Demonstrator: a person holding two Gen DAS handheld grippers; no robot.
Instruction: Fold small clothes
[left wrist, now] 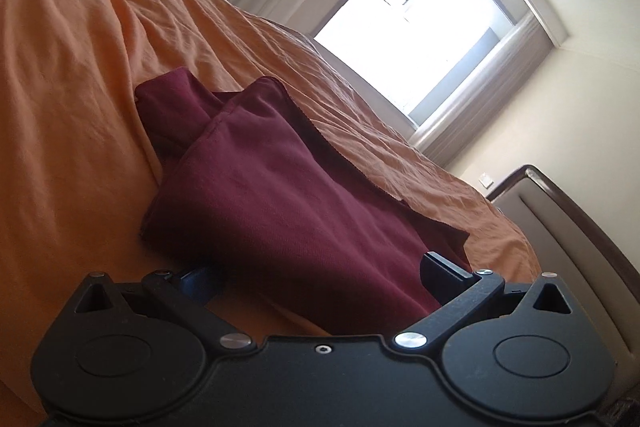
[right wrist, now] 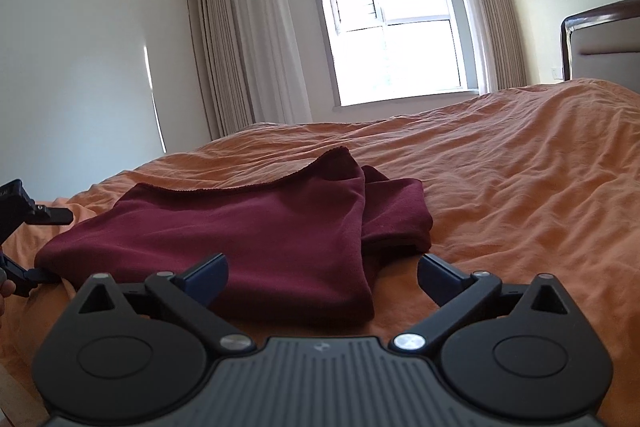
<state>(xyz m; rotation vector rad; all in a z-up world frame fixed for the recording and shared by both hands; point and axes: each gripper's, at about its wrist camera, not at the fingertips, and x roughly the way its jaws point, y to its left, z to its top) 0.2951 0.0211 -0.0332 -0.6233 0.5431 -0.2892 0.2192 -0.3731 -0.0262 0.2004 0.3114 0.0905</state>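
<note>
The maroon cloth (right wrist: 248, 231) is lying on the orange bedspread (right wrist: 520, 187), folded over on itself so it's a chunky multi-layer bundle rather than flat. Deep wine red, soft matte knit-looking fabric, with a tiny scalloped stitched hem running along the top edge. A second smaller fold sticks out on the far right side in the right wrist view, kinda like a tucked sleeve or flap. Some soft wrinkles, no print or pattern on it.

Right gripper (right wrist: 322, 277) has its jaws spread wide, one finger over the near edge of the cloth, the other over bare bedspread, nothing pinched. Left gripper (left wrist: 316, 273) also sits wide apart, with the cloth's edge draped between its fingers; in the right wrist view it's at the cloth's left end (right wrist: 44, 243), one finger above and one right at the fabric edge, not clamped.

Labels: nothing readable on the cloth. There's a small embossed logo on the right gripper body, too small to read.
</note>
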